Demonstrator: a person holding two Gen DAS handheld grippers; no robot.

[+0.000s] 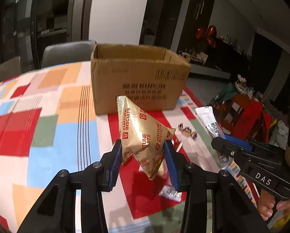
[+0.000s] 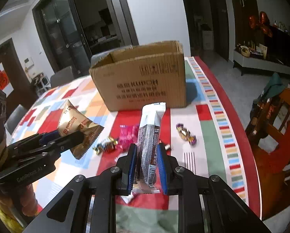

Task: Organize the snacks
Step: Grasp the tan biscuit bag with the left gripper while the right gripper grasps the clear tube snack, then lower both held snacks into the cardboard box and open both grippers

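My left gripper (image 1: pixel 143 145) is shut on a gold Fortune Biscuits packet (image 1: pixel 143 134) and holds it above the table. It also shows in the right wrist view (image 2: pixel 76 125). My right gripper (image 2: pixel 146 149) is shut on a white and silver snack bar (image 2: pixel 149 136), held upright; the bar shows in the left wrist view (image 1: pixel 210 121). An open cardboard box (image 1: pixel 137 77) stands on the table beyond both grippers (image 2: pixel 143 77). A purple-gold candy (image 2: pixel 185 134), a pink packet (image 2: pixel 126 135) and a gold candy (image 2: pixel 106 146) lie on the tablecloth.
The table has a colourful patchwork cloth (image 1: pixel 47 116) with a red border at its right edge (image 2: pixel 240 128). Grey chairs (image 1: pixel 67 52) stand behind the table. A wooden chair with clothes (image 2: pixel 277 112) stands to the right on the floor.
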